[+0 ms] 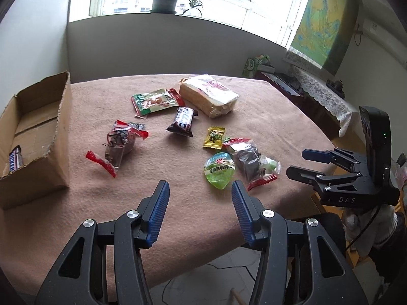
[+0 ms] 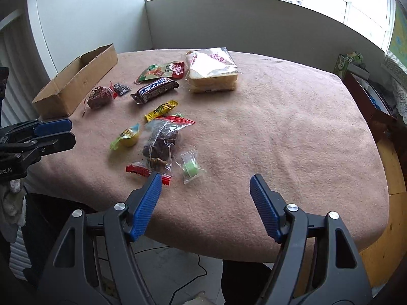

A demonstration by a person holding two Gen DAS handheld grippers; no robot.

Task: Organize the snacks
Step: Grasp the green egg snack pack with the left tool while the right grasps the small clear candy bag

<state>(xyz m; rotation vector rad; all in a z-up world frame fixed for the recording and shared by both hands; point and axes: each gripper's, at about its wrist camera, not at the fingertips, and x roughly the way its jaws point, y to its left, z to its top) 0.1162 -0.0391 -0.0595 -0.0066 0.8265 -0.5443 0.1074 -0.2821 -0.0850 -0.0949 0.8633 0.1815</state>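
At the near edge of the pink-blanket-covered worktop (image 1: 193, 203) both grippers hang with fingers parted and nothing between them: the left gripper (image 1: 200, 190) over bare blanket, the right gripper (image 2: 205, 185) a bit wider, its left finger just in front of the red crimped end of a clear bag of dark dried fruit (image 2: 160, 145).

Only the right wrist view properly shows the little clear packet with a green roll (image 2: 190, 166), lying just beside that bag; in the left view it's mostly tucked behind the bag.

Next out, the green-lidded jelly cup (image 1: 219, 169) touches the bag, and the small yellow candy wrapper (image 1: 214, 137) lies just past it. To the left sits another clear, red-edged bag of dark snack (image 1: 119, 142).

The dark chocolate bar in a white-lettered wrapper (image 2: 155, 89) lies mid-worktop, its long axis running left-right in the right view and pointing away toward the bread in the left view. Beyond it are the green and red foil pouch (image 1: 155, 101) and the clear-wrapped loaf of sliced bread (image 1: 208, 95).

The open brown cardboard box (image 1: 57, 137) is at the left edge. Only the left view looks inside: one wrapped chocolate bar (image 1: 15, 158) in the near corner.
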